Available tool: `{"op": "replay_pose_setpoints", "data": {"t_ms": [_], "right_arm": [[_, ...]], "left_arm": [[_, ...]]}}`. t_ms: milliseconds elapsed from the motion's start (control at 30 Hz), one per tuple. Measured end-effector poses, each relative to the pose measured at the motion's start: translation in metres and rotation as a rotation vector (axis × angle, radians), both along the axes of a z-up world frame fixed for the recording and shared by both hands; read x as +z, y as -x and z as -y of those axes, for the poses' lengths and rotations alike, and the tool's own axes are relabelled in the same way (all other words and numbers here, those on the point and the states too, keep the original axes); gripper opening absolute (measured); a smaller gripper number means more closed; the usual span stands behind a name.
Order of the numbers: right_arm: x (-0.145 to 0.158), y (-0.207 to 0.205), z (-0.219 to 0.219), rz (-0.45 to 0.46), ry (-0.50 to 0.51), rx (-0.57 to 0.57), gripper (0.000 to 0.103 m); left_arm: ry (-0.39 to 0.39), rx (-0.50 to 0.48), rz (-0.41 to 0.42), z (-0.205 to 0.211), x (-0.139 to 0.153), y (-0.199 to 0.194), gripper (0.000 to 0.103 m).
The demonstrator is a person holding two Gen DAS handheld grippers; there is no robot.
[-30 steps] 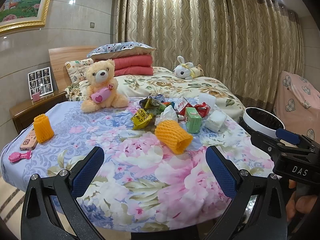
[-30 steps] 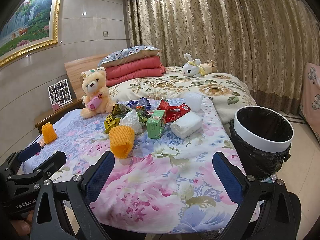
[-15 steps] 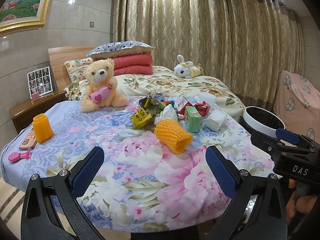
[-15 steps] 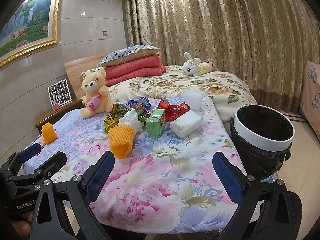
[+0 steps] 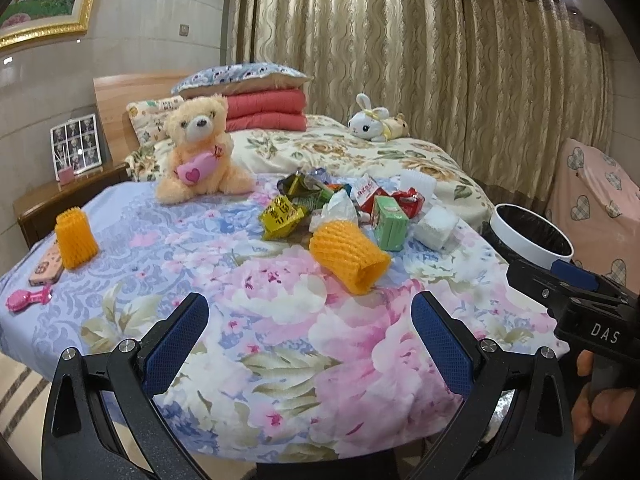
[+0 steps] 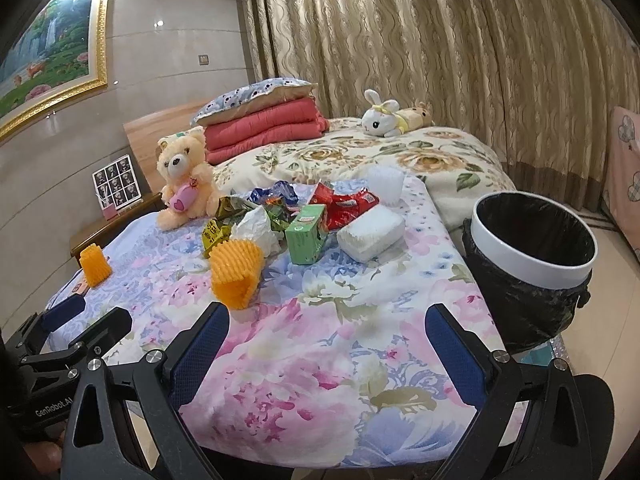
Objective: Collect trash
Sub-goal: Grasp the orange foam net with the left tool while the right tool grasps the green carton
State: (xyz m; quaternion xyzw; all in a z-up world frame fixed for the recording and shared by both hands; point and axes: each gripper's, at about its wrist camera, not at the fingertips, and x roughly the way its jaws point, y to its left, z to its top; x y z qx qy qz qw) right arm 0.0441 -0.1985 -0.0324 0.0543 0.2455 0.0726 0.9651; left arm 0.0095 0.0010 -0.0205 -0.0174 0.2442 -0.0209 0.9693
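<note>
From my left claw (image 5: 308, 336), jaws spread wide and holding nothing, the flowered surface (image 5: 280, 360) runs ahead. An orange net (image 5: 348, 254) lies on its side at 12 o'clock, mouth toward me. Behind it, from 11 to 1 o'clock, sits the trash pile: yellow wrapper (image 5: 282, 216), tissue (image 5: 338, 210), green carton (image 5: 390, 226), white pack (image 5: 436, 226). A second net (image 5: 76, 238) stands at 10 o'clock by a phone (image 5: 46, 266). The bin (image 5: 532, 236) shows at 2 o'clock, off the surface's edge.

From my right claw (image 6: 326, 350), also wide open and empty, the lying net (image 6: 236, 272) is at 11 o'clock, the carton (image 6: 306, 232) near 12, the bin (image 6: 532, 256) at 2 o'clock, close and open-mouthed.

I judge nothing is collected yet; this is the approach. Next I would reach forward, close lightly on the soft net, then carry it over to the bin. The teddy (image 6: 184, 184) isn't trash.
</note>
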Motion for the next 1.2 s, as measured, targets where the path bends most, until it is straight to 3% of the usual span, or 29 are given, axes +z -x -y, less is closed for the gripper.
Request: {"op": "replay_pose_setpoints", "data": {"t_ms": [233, 967, 1067, 1167, 1200], "right_arm": [[-0.006, -0.02, 0.011, -0.051, -0.022, -0.009, 0.099], [-0.03, -0.119, 0.027, -0.255, -0.104, -0.018, 0.099], [-0.032, -0.126, 0.019, -0.268, -0.105, 0.003, 0.099], [-0.034, -0.134, 0.014, -0.281, -0.114, 0.018, 0.098], [-0.034, -0.136, 0.011, -0.284, -0.116, 0.024, 0.098]], "left_arm": [[0.048, -0.017, -0.08, -0.001, -0.007, -0.026, 0.103], [0.068, -0.042, -0.235, 0.021, -0.029, -0.12, 0.102], [0.056, -0.058, -0.263, 0.023, -0.035, -0.134, 0.092], [0.082, -0.091, -0.313, 0.019, -0.045, -0.146, 0.06], [0.096, -0.102, -0.328, 0.017, -0.047, -0.149, 0.044]]}}
